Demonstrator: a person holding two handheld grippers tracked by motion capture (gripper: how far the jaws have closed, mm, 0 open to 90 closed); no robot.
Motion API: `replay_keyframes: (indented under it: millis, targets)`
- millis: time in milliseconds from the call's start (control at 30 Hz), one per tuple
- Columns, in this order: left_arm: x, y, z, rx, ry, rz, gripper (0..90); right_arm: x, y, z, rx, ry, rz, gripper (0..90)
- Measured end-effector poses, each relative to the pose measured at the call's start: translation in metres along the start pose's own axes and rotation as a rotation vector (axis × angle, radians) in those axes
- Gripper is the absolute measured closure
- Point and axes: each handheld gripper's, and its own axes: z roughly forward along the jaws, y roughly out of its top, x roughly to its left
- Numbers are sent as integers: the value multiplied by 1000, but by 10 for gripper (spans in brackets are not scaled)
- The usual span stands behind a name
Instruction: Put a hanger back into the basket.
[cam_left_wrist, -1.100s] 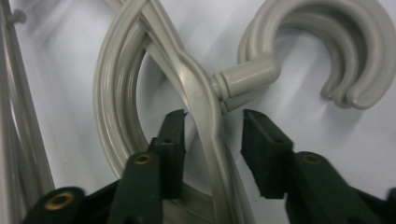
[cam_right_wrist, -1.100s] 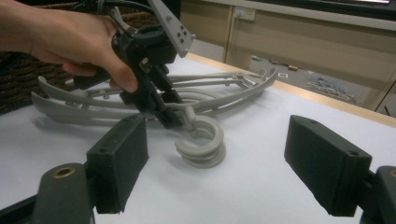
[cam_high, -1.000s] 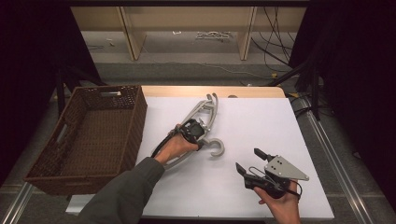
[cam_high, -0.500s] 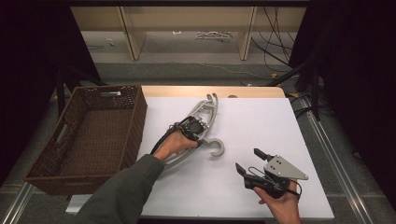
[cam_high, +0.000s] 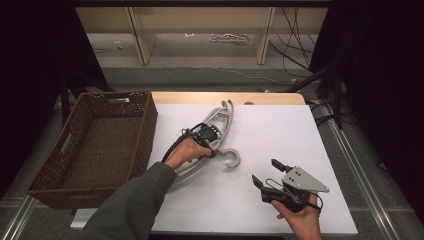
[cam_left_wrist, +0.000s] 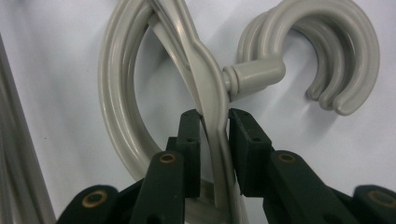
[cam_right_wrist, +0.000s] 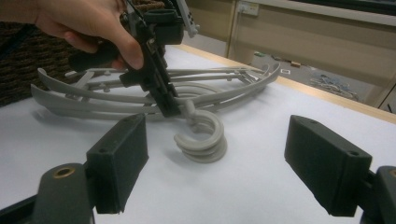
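Several grey plastic hangers (cam_high: 223, 119) lie stacked on the white table top, their hooks (cam_high: 233, 159) pointing toward the front. My left gripper (cam_high: 214, 146) points down onto the stack beside the hooks. Its jaws have just been closing, and in the left gripper view the pads (cam_left_wrist: 190, 135) press on both sides of a hanger's thin middle bar (cam_left_wrist: 212, 100). The right gripper view shows that gripper (cam_right_wrist: 169, 108) standing on the stack behind the hooks (cam_right_wrist: 201, 137). My right gripper (cam_high: 265, 171) rests near the front right, open and holding nothing, aimed at the hooks.
A brown wicker basket (cam_high: 146, 131) stands at the table's left side, close to the hangers. The white sheet (cam_high: 285, 132) ends at a wooden strip (cam_high: 225, 97) at the back. Shelving and cables lie on the floor beyond.
The left hand has shifted slightly on the hanger stack. The right hand and its gripper have stayed where they were.
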Motion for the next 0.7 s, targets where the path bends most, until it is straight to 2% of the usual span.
replay_keyframes:
  millis: [133, 200, 333, 433, 567, 600, 667, 700]
  targets:
    - [0, 2, -1, 20, 5, 5, 748, -1, 0, 1, -11, -12, -25, 224]
    - [0, 1, -1, 14, -5, -12, 748, 0, 0, 0, 1, -1, -3, 224]
    - [5, 1, -2, 12, -35, -32, 751, 0, 0, 0, 3, -5, -7, 224]
    - [4, 1, -2, 18, -31, -23, 750, -1, 0, 0, -8, -9, -21, 224]
    - [5, 1, -3, 8, -36, -44, 743, 0, 0, 2, -25, -8, -20, 224]
    - [5, 1, -5, 12, -34, -43, 748, -1, 0, 1, -8, -12, -26, 224]
    - [6, 1, -6, 2, -43, -51, 766, -1, 0, 1, -9, -12, -25, 224]
    - [6, 1, -6, 2, -43, -51, 777, 0, 0, 2, -28, -10, -23, 224]
